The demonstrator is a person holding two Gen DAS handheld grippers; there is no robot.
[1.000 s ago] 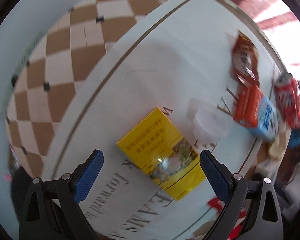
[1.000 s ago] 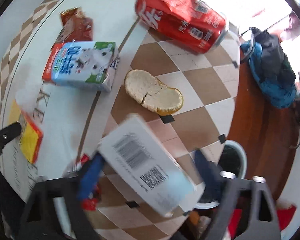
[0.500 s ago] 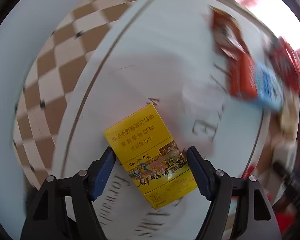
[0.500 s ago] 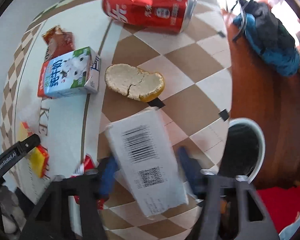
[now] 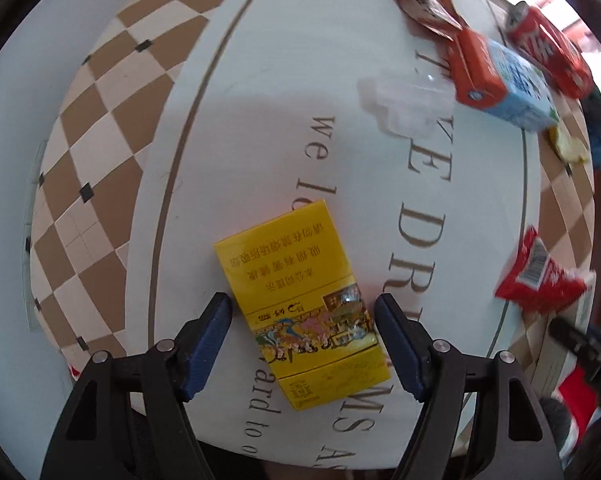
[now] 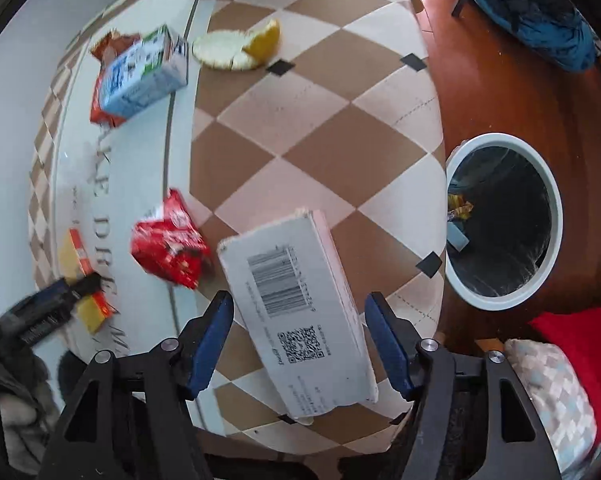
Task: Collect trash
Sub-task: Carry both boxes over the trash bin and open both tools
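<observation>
The yellow box (image 5: 300,312) is seen lying flat on the table (image 5: 300,80), bracketed by the parted left gripper (image 5: 303,310). A white carton (image 6: 300,312) is clamped in the right gripper (image 6: 299,310), beside the bin (image 6: 504,296).

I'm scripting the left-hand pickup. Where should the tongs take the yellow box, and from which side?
Grip the yellow box across its two long side edges, near the end closest to the left tongs, coming in low along its length. It lies flat on the table, long axis pointing away, and the open fingers already flank its narrow width without visibly touching it.
</observation>
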